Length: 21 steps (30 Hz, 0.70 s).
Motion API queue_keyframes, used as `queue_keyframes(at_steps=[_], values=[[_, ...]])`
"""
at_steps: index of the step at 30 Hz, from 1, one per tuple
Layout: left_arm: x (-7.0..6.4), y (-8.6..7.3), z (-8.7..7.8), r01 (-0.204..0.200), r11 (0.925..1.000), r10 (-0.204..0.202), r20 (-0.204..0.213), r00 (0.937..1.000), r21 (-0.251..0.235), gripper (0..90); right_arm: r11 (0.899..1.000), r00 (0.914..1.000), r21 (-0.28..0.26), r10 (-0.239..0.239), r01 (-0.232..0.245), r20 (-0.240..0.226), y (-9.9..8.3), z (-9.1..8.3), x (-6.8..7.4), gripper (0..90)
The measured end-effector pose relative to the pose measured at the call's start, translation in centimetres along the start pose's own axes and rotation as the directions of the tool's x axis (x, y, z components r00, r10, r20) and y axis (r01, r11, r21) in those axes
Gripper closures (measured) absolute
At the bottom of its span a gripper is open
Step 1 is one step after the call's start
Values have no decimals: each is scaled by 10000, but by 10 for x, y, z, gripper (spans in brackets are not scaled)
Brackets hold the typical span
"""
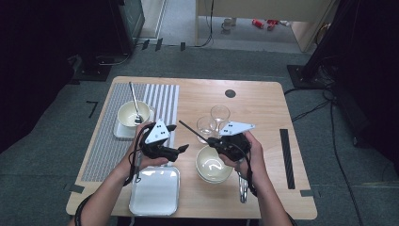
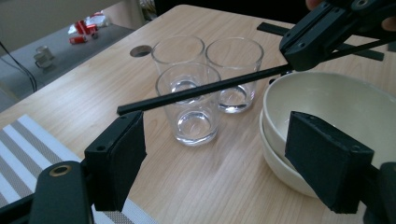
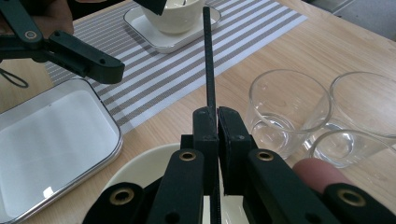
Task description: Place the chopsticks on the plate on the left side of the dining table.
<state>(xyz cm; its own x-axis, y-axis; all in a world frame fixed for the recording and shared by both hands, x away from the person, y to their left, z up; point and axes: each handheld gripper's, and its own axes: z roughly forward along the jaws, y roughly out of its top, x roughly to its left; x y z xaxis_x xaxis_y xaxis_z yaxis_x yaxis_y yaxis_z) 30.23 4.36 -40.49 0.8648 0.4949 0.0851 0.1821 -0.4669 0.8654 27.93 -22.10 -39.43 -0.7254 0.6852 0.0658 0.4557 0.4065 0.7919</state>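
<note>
Currently the right tool (image 1: 217,139) is clenched on a thin black stick (image 1: 192,132); the left tool (image 1: 176,139) hangs released.

Nearest, at 6 o'clock, the white tray (image 1: 155,193) sits by the worktop's (image 1: 263,108) front edge. The stick slants toward 10 o'clock over the stacked bowls (image 1: 214,165), its gripped end hidden between the pads. Three glasses (image 2: 194,105) stand close behind at 12. Farther, bare wood lies open toward 1 o'clock; the far bowl (image 1: 133,114) is partly cut off in the right gripper view.
</note>
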Motion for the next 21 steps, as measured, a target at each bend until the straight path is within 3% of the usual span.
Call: queue_keyframes(at_steps=[11, 21], values=[[-3, 5, 5, -645, 9978, 641, 183, 9978, 181, 206, 9985, 9978, 328, -428, 445, -507, 6, 6, 6, 875], [-5, 6, 8, -979, 9947, 971, 253, 9950, 322, 243, 9963, 9945, 450, -695, 732, -790, 10, 5, 11, 876]])
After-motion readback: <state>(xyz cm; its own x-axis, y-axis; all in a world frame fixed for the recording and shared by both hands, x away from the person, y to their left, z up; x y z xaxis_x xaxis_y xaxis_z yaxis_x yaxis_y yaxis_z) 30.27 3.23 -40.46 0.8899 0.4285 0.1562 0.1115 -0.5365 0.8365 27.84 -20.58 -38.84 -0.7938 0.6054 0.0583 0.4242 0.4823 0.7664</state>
